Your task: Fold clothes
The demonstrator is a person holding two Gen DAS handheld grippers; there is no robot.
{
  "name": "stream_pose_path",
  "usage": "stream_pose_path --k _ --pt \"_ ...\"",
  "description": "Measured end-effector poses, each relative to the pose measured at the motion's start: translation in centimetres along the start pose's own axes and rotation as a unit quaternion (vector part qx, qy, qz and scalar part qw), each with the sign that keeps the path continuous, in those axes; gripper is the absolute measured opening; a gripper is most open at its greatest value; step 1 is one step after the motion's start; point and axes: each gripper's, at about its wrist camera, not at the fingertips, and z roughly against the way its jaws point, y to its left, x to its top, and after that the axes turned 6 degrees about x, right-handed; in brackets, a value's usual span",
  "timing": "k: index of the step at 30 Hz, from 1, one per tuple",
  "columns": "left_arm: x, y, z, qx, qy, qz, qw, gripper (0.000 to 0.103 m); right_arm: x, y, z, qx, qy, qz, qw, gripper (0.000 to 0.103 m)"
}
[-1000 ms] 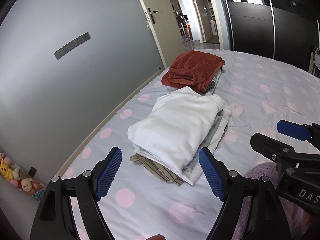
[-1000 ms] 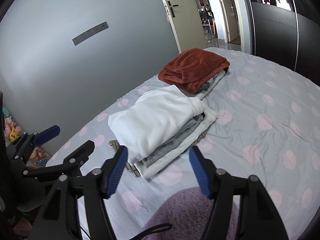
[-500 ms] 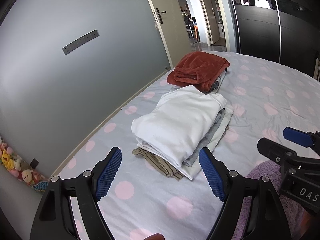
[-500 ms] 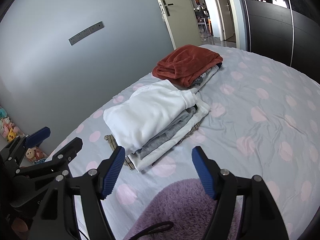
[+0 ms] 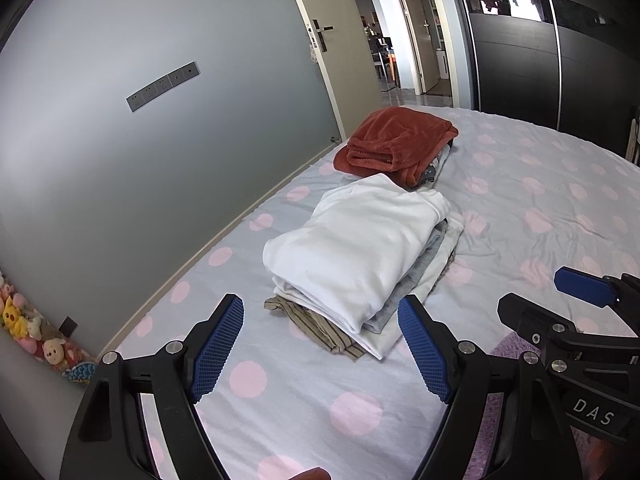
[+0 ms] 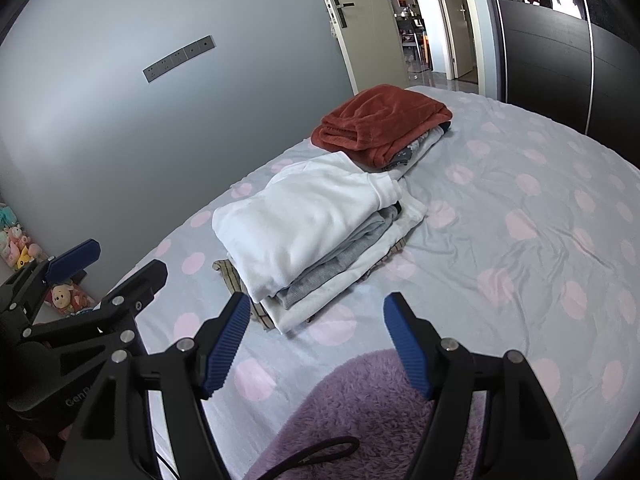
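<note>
A stack of folded clothes topped by a white garment [image 5: 360, 248] [image 6: 304, 220] lies on the bed, with grey, cream and striped pieces under it. Behind it sits a second stack topped by a rust-red fleece [image 5: 396, 142] [image 6: 380, 122]. A fuzzy purple garment [image 6: 360, 408] [image 5: 512, 352] lies at the near edge below the right gripper. My left gripper [image 5: 320, 348] is open above the sheet, short of the white stack, holding nothing. My right gripper [image 6: 318, 344] is open too, empty, above the purple garment's far edge.
The bed has a grey sheet with pink dots [image 6: 520, 240]. A grey wall [image 5: 140, 160] runs along its left side, with plush toys [image 5: 24, 328] on the floor. An open door [image 5: 320, 40] and a dark wardrobe [image 5: 520, 60] stand beyond the bed.
Both views have tilted a little, so the stacks sit slightly higher and farther in frame. Neither gripper's jaws changed and the clothes lie as before.
</note>
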Motion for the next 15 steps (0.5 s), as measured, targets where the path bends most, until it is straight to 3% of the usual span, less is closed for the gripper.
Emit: stream_pose_path --k 15 --pt "0.05 -0.16 -0.08 0.002 0.002 -0.004 1.0000 0.081 0.04 -0.25 -0.25 0.001 0.005 -0.005 1.000 0.069"
